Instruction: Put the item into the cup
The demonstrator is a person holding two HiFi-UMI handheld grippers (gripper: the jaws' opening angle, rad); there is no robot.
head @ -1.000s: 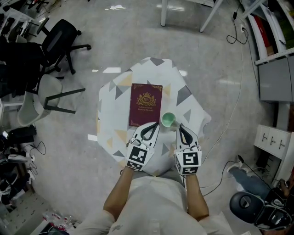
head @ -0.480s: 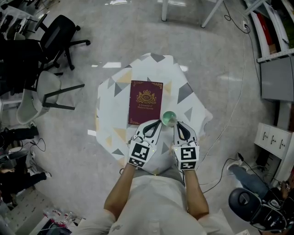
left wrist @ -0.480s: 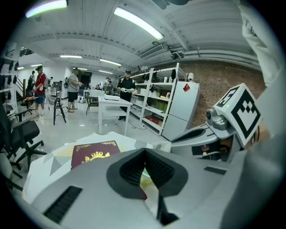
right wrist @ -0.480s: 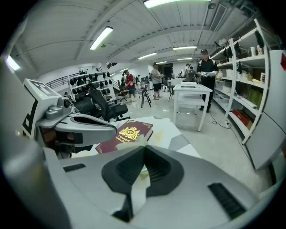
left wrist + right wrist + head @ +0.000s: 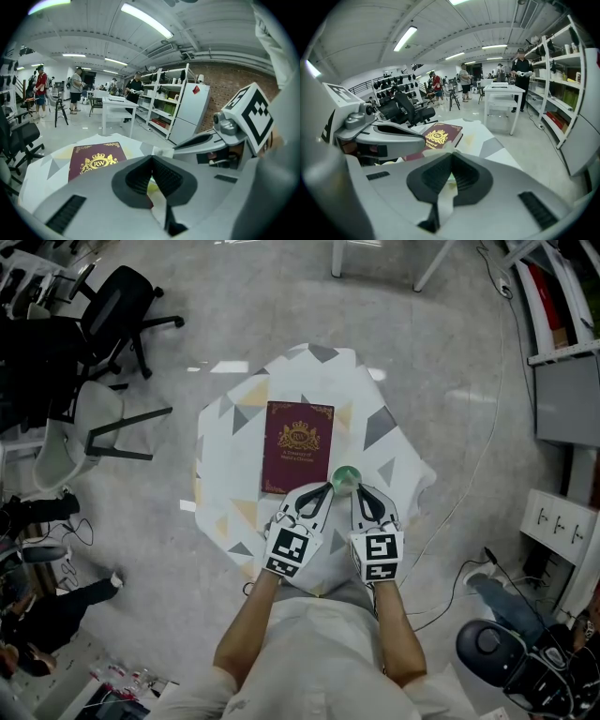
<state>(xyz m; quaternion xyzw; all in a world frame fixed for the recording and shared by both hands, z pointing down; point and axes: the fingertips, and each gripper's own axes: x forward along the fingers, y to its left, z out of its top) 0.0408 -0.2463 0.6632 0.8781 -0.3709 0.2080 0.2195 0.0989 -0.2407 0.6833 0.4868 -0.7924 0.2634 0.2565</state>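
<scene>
The table (image 5: 375, 432) wears a patterned cloth, and the book (image 5: 298, 446) lies flat along its left half, spine toward the left edge. It plays no part in the job and seems simply to share the surface.

The left gripper (image 5: 319, 495) hangs over the near edge, its tip just off the book's near right corner and aimed inward at the cup. In the left gripper view its jaws are pressed together at the tip with nothing clamped between them; only a pale green patch shows through the gap lower down, probably the cup beyond.

The cup (image 5: 345, 478) stands upright close to the near edge, just right of the book's near right corner, right in front of both tips. That puts it within easy reach of either hand.

The right gripper (image 5: 366, 501) mirrors the left, angled inward at the cup from the near right. Its jaws also meet at the tip and hold nothing I can make out.

No separate item shows in any view. It may already be in the cup, whose inside is too small to read.
</scene>
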